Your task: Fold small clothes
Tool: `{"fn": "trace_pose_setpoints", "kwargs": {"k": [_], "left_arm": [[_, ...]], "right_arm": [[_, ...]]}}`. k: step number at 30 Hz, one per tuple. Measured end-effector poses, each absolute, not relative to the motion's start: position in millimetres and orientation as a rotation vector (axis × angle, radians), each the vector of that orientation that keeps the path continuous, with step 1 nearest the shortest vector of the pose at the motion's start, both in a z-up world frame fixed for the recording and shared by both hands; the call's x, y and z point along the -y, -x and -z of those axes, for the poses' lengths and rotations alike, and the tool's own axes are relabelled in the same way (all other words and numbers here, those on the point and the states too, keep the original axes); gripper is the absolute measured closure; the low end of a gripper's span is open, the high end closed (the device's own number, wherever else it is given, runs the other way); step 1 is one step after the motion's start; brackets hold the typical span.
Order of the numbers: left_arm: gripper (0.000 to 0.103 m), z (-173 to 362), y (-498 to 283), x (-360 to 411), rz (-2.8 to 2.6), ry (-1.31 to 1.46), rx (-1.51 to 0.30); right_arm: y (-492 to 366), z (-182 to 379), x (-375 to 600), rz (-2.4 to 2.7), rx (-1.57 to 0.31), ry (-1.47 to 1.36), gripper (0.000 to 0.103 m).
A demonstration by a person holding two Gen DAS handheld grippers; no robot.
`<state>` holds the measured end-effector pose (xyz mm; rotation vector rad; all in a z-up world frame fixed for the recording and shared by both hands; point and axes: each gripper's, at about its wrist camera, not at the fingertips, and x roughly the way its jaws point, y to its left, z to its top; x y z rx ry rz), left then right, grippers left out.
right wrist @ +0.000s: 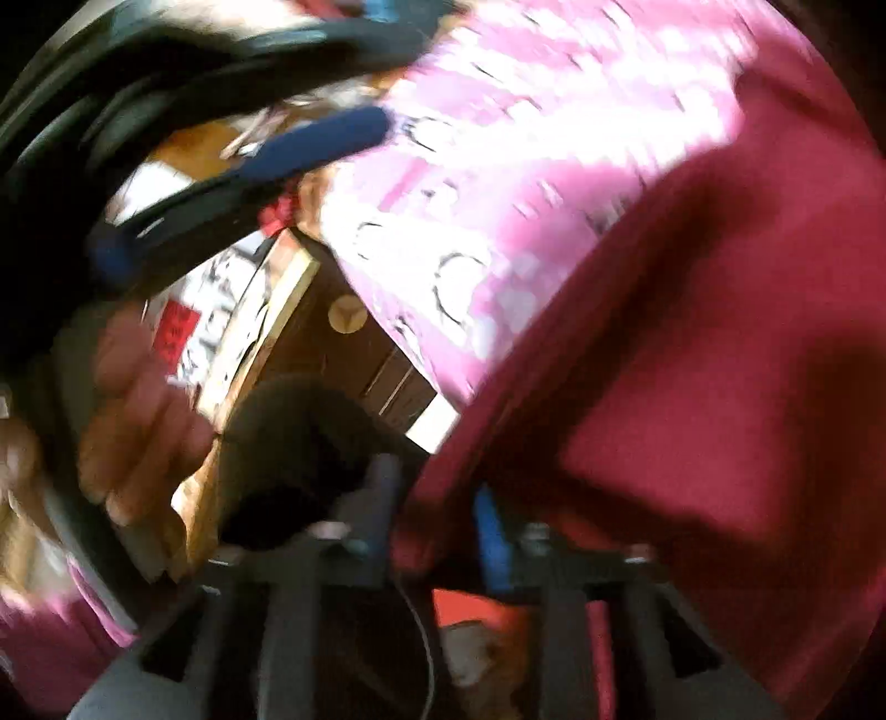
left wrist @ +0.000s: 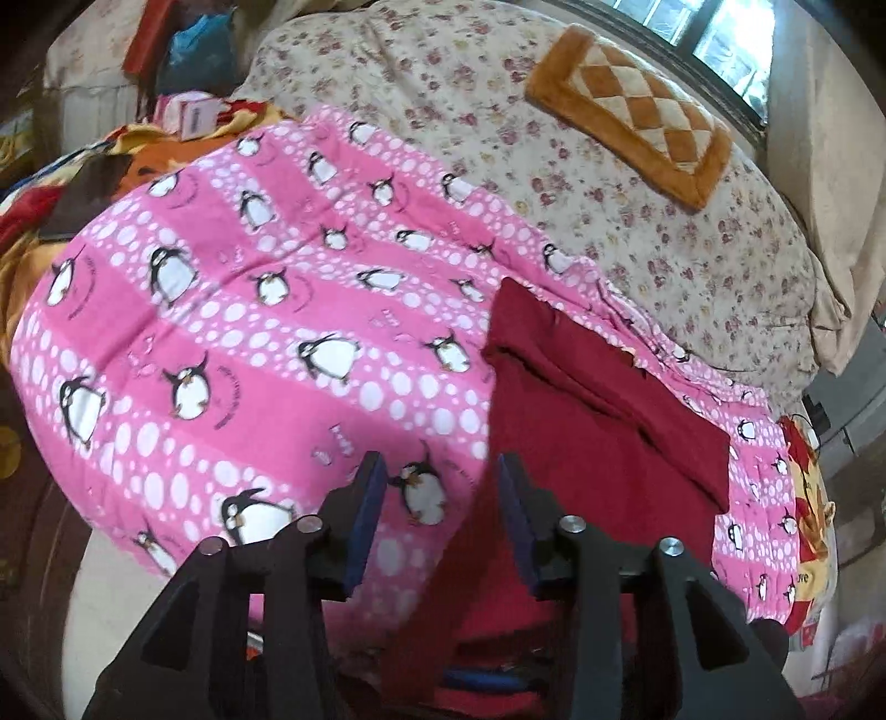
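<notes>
A dark red garment (left wrist: 598,421) lies partly folded on a pink penguin blanket (left wrist: 249,332) spread over the bed. In the left wrist view my left gripper (left wrist: 440,465) hovers over the garment's left edge. It is open: blanket shows in the gap, and the red cloth runs along the right finger. The right wrist view is blurred. There my right gripper (right wrist: 437,482) stands open at the near edge of the garment (right wrist: 692,360), with a fold of red cloth between its fingers. One of the left gripper's blue fingers (right wrist: 332,138) crosses the upper left.
A floral quilt (left wrist: 554,138) covers the far bed, with a brown checkered mat (left wrist: 631,105) under a window (left wrist: 720,33). Coloured bedding and a pink box (left wrist: 194,116) lie at far left. A person's hand (right wrist: 138,415) and a dark wooden bed edge (right wrist: 354,343) show below.
</notes>
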<state>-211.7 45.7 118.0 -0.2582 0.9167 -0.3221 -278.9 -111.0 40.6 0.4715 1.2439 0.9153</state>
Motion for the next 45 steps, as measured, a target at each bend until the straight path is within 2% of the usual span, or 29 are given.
{"fn": "trace_pose_setpoints", "kwargs": {"k": [5, 7, 9, 14, 17, 24, 31, 37, 38, 39, 40, 41, 42, 44, 45], "left_arm": [[0.082, -89, 214, -41, 0.350, 0.233, -1.004], [0.082, -77, 217, -36, 0.366, 0.211, -1.046], [0.082, -67, 224, -31, 0.377, 0.189, -1.076], [0.081, -56, 246, -23, 0.407, 0.132, -1.104], [0.081, -45, 257, -14, 0.410, 0.045, -1.129], [0.081, -14, 262, -9, 0.343, -0.074, -1.200], [0.081, -10, 260, -8, 0.351, -0.053, -1.212], [0.081, -6, 253, -10, 0.365, -0.016, -1.226], [0.081, -6, 253, -10, 0.366, -0.008, -1.229], [0.081, -6, 252, -11, 0.367, 0.000, -1.232], [0.081, -6, 252, -12, 0.367, 0.008, -1.236], [0.081, -6, 251, -13, 0.367, 0.022, -1.242], [0.087, -6, 251, -14, 0.372, 0.035, -1.247], [0.103, -9, 251, -16, 0.395, 0.070, -1.249], [0.103, -13, 254, -17, 0.409, 0.088, -1.245]], "right_arm": [[310, -78, 159, -0.906, -1.187, -0.283, 0.053], [325, -88, 197, -0.856, -1.195, -0.254, 0.042], [340, -84, 227, -0.801, -1.255, -0.251, 0.038], [409, -40, 289, -0.643, -1.509, -0.150, 0.038], [435, -20, 303, -0.599, -1.563, -0.180, 0.038], [421, 20, 302, -0.466, -1.565, -0.351, 0.038], [395, 15, 303, -0.428, -1.373, -0.447, 0.038], [402, 38, 296, -0.432, -1.449, -0.433, 0.038], [402, 37, 296, -0.429, -1.445, -0.440, 0.040], [401, 39, 292, -0.426, -1.438, -0.456, 0.048], [402, 43, 292, -0.426, -1.434, -0.476, 0.066], [403, 44, 295, -0.424, -1.426, -0.499, 0.078], [402, 42, 300, -0.427, -1.412, -0.517, 0.091], [405, 30, 307, -0.453, -1.364, -0.549, 0.093], [407, 19, 312, -0.472, -1.323, -0.560, 0.093]]}}
